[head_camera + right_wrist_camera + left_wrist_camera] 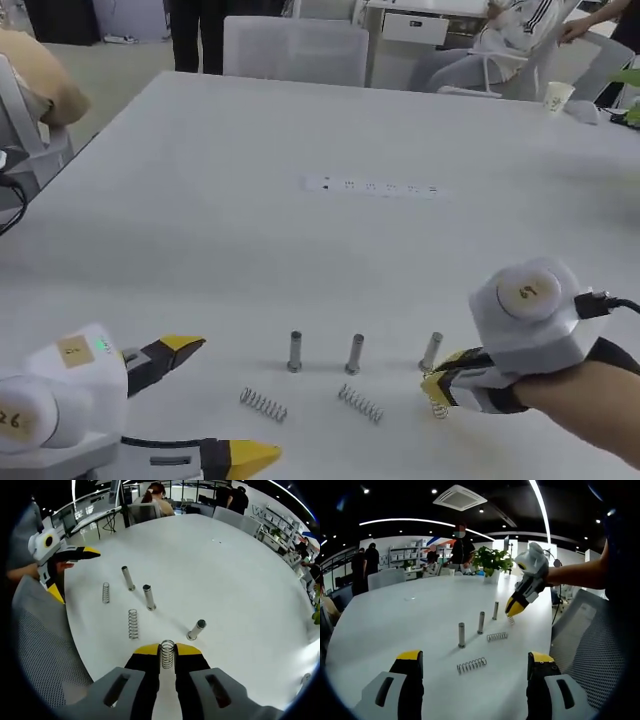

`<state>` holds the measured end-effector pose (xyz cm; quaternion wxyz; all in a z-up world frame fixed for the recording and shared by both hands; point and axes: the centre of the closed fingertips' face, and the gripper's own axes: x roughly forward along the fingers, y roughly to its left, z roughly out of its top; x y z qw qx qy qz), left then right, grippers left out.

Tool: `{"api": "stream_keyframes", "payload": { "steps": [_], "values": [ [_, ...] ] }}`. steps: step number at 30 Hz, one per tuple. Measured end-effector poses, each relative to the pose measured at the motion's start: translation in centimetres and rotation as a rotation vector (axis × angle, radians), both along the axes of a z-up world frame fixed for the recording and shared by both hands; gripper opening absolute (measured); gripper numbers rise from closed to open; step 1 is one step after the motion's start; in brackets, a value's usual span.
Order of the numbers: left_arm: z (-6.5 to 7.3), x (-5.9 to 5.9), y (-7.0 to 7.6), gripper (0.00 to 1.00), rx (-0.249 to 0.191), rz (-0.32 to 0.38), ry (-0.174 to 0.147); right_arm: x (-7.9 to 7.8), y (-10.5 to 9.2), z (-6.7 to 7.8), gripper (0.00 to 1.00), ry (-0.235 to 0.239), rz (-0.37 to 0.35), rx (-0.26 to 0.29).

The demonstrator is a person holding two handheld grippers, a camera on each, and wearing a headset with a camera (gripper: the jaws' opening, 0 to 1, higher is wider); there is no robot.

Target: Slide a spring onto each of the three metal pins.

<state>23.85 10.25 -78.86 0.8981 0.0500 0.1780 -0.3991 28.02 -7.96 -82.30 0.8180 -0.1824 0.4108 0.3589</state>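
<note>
Three metal pins stand upright in a row on the white table: the left pin (295, 351), the middle pin (355, 354) and the right pin (431, 351). Two springs lie loose in front of them, one (263, 404) at the left, one (360, 403) in the middle. My right gripper (437, 392) is shut on a third spring (167, 654), held just short of the right pin (196, 629). My left gripper (475, 661) is open and holds nothing, a little short of the nearest loose spring (471, 665).
A white power strip (372, 187) lies in the middle of the table (300, 250). Chairs and people stand beyond the far edge. A potted plant (491, 562) sits at the table's far end in the left gripper view.
</note>
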Motion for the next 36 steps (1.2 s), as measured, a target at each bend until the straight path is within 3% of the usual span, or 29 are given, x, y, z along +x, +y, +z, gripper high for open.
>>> {"api": "stream_keyframes", "payload": {
  "steps": [8, 12, 18, 23, 27, 31, 36],
  "values": [
    [0.3, 0.0, 0.1, 0.83, -0.006, 0.005, -0.005, -0.5, 0.3, 1.4, 0.08, -0.004, -0.032, 0.060],
    [0.5, 0.1, 0.4, 0.82, -0.015, 0.010, -0.008, -1.1, 1.4, 3.1, 0.08, -0.024, -0.023, 0.105],
    [1.2, -0.4, -0.5, 0.77, -0.021, -0.032, -0.012, -1.6, 4.3, 6.1, 0.08, -0.054, 0.010, 0.196],
    [1.7, -1.1, -1.5, 0.66, -0.025, -0.095, -0.006, -1.8, 6.2, 7.7, 0.08, -0.066, 0.039, 0.242],
    [2.6, -1.4, -2.4, 0.52, -0.057, -0.143, -0.003, -1.9, 7.9, 8.5, 0.08, -0.056, 0.062, 0.283],
    [3.8, -1.8, -3.4, 0.41, -0.120, -0.190, 0.008, -2.4, 9.4, 9.1, 0.08, -0.042, 0.082, 0.329],
    [4.2, -2.3, -4.4, 0.34, -0.121, -0.248, 0.016, -3.4, 11.2, 9.9, 0.08, -0.022, 0.110, 0.383]
  ]
}}
